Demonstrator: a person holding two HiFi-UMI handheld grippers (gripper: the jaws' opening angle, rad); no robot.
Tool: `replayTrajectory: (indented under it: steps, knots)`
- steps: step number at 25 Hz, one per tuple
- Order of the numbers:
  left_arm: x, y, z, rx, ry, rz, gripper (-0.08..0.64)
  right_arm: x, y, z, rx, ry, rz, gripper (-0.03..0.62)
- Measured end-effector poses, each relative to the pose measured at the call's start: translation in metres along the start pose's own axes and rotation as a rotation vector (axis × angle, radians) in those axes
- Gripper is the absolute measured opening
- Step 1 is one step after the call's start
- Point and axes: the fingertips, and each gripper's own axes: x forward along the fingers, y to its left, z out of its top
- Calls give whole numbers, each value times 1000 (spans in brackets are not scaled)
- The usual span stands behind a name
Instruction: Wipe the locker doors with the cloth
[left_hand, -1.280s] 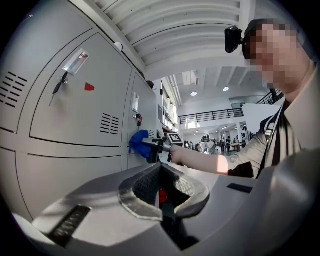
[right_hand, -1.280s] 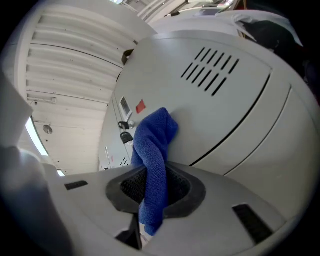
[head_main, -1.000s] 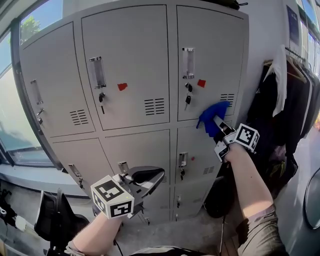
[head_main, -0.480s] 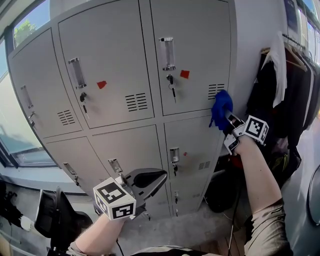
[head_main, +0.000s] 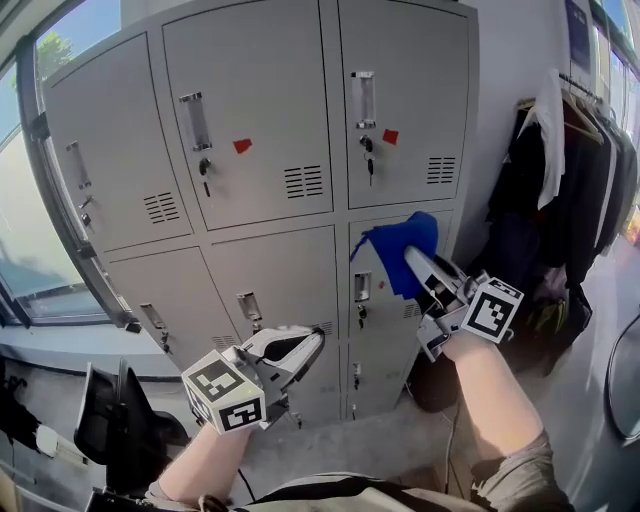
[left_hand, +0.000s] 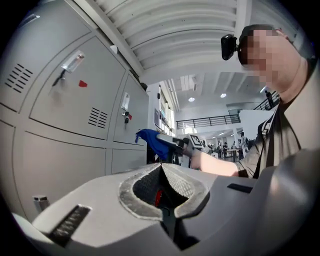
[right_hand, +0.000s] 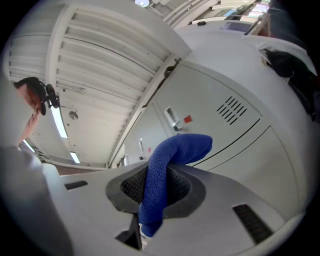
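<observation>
Grey locker doors (head_main: 260, 120) fill the head view in three rows. My right gripper (head_main: 413, 260) is shut on a blue cloth (head_main: 397, 252) and holds it at the top of the right-hand middle-row door (head_main: 388, 322). In the right gripper view the cloth (right_hand: 172, 160) bulges out between the jaws, with a door (right_hand: 235, 145) close ahead. Whether cloth and door touch I cannot tell. My left gripper (head_main: 312, 340) hangs low in front of the bottom doors, shut and empty. The left gripper view shows its closed jaws, with the cloth (left_hand: 152, 141) farther off.
Dark coats (head_main: 565, 200) hang on a rail right of the lockers. A window (head_main: 25, 240) and its sill run along the left. A black chair (head_main: 120, 430) stands at the lower left. Keys (head_main: 368, 158) hang from some locks, and label holders stick out of the doors.
My right gripper has carried the cloth from the lower right corner of the upper right door down and left onto the middle-row door. The left gripper has stayed low.
</observation>
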Motion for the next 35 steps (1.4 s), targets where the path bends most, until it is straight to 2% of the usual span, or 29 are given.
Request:
replayTrajectory:
  steps: [5, 9, 11, 13, 17, 22, 30, 35]
  knots:
    - [-93, -5, -9, -45, -32, 32, 8, 11, 108, -86, -87, 47, 16, 57]
    - [-162, -6, -24, -45, -42, 67, 8, 21, 177, -155, -264, 128, -9, 57]
    - [-186, -9, -37, -53, -38, 80, 8, 24, 204, -193, -319, 180, -4, 57]
    - [-203, -15, -53, -77, -26, 87, 8, 21, 223, -228, -318, 226, -3, 57]
    - [-219, -37, -79, -115, 6, 104, 8, 7, 243, -273, -347, 311, -24, 57]
    - [-221, -61, -91, -123, 21, 167, 8, -15, 248, -294, -314, 387, 0, 57]
    - [-187, -88, -59, -36, -1, 230, 8, -30, 241, -261, -358, 404, 58, 57]
    - [-177, -99, -66, -48, 12, 242, 8, -36, 236, -257, -347, 411, 82, 57]
